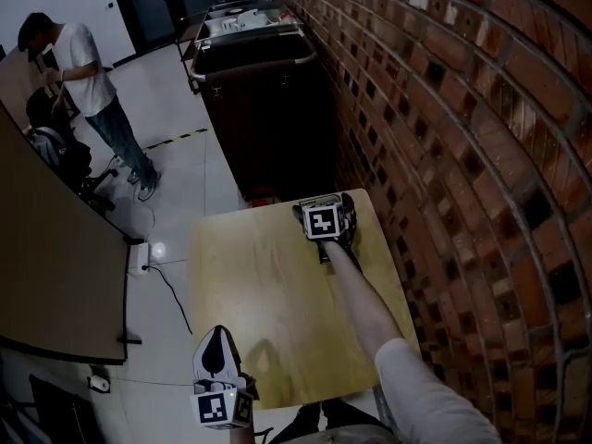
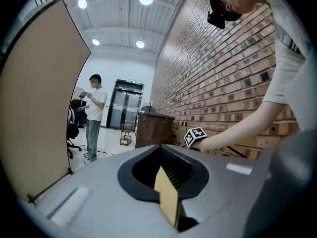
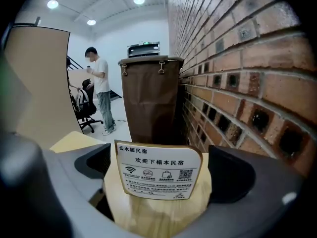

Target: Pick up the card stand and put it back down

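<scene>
The card stand [image 3: 158, 168], a white sign with a gold rim and printed text on a pale wooden base, stands upright on the wooden table [image 1: 264, 303] near its far right corner. My right gripper [image 3: 161, 178] is open, its dark pads [image 3: 233, 175] wide apart on either side of the stand without touching it. In the head view the right gripper [image 1: 325, 207] covers the stand. My left gripper [image 1: 218, 339] hovers at the table's near left edge, jaws together with nothing in them; in the left gripper view a tan strip of table shows beyond the left gripper [image 2: 164, 171].
A brick wall [image 1: 462, 137] runs along the table's right side. A tall brown bin [image 1: 264, 109] stands just beyond the far edge. A person [image 1: 88, 72] stands further off on the tiled floor, by an office chair. A tan partition board [image 1: 46, 266] is on the left.
</scene>
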{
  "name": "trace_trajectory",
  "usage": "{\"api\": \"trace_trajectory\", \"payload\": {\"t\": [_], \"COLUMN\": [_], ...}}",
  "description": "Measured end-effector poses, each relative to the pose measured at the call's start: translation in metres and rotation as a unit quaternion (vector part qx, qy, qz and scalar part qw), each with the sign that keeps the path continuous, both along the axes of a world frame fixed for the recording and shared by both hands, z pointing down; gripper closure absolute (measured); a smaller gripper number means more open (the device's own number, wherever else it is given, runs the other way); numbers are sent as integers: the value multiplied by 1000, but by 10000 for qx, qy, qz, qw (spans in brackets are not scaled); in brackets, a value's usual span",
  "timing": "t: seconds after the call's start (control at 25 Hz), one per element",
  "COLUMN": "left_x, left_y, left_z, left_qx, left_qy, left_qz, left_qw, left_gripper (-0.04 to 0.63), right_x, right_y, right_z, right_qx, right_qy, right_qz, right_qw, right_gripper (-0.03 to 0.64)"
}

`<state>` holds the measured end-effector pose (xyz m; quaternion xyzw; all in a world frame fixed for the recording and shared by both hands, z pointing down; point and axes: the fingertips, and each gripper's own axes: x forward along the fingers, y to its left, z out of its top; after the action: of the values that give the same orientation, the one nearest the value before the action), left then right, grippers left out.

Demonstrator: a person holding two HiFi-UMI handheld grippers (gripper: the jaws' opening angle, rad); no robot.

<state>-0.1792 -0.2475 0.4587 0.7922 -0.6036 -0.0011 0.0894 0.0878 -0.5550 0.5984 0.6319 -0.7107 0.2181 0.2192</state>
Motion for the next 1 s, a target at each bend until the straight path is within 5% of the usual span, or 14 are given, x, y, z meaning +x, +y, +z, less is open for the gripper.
{"api": "trace_trajectory", "payload": {"t": [0.4, 0.76, 1.0], "left_x": [-16, -6, -8], "left_y": [-9, -5, 3], "left_z": [2, 8, 5], "left_qx": [-4, -64, -26], "left_qy": [15, 62, 95], "left_qz": [-321, -35, -83], "left_qw": [9995, 10000, 9999], "left_gripper": [592, 591, 592], "right_x": [-2, -3, -4], "right_y": [-8, 3, 19], "right_z": [9, 5, -19], "right_qx": [183, 295, 766], "right_qy": [44, 74, 324], "right_qz": [-8, -123, -290], "right_qw": [9998, 9995, 9961], "right_gripper": [60, 60, 61]}}
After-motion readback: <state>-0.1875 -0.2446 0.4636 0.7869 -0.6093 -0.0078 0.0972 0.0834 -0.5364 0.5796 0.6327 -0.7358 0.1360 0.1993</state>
